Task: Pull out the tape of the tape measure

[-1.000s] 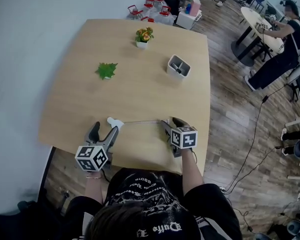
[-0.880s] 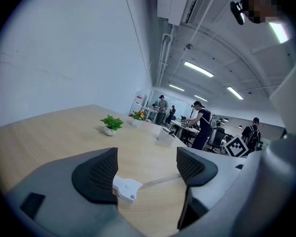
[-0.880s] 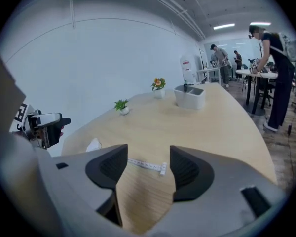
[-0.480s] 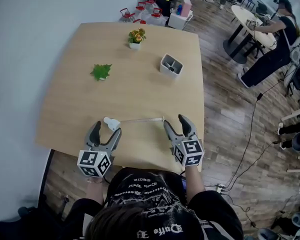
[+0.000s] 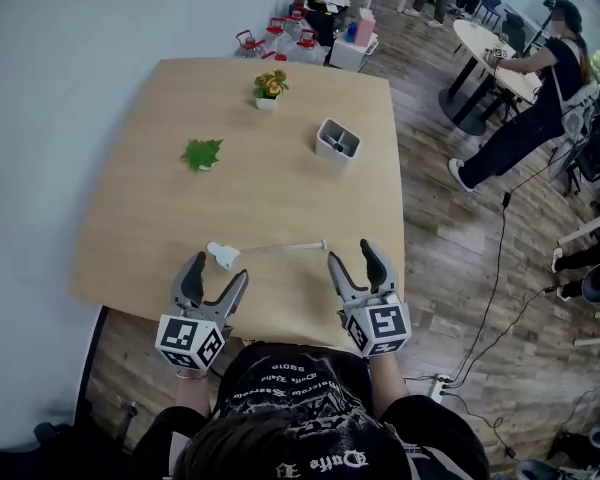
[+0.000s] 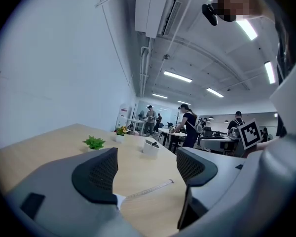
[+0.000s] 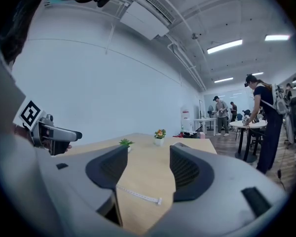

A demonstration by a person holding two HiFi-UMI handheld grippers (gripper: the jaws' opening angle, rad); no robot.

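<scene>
on the bench (image 5: 280, 168), the tape (image 5: 280, 248) lies pulled out; left gripper (image 5: 217, 273) and right gripper (image 5: 352, 258) have lifted off, spread and empty, seemingly done.

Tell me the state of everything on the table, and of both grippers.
Tape measure: lying flat, tape drawn out, held by neither gripper.
Left gripper: open, empty.
Right gripper: open, empty.
Box: upright, something dark inside.
Flower pot: upright.
Green plant: upright.
</scene>
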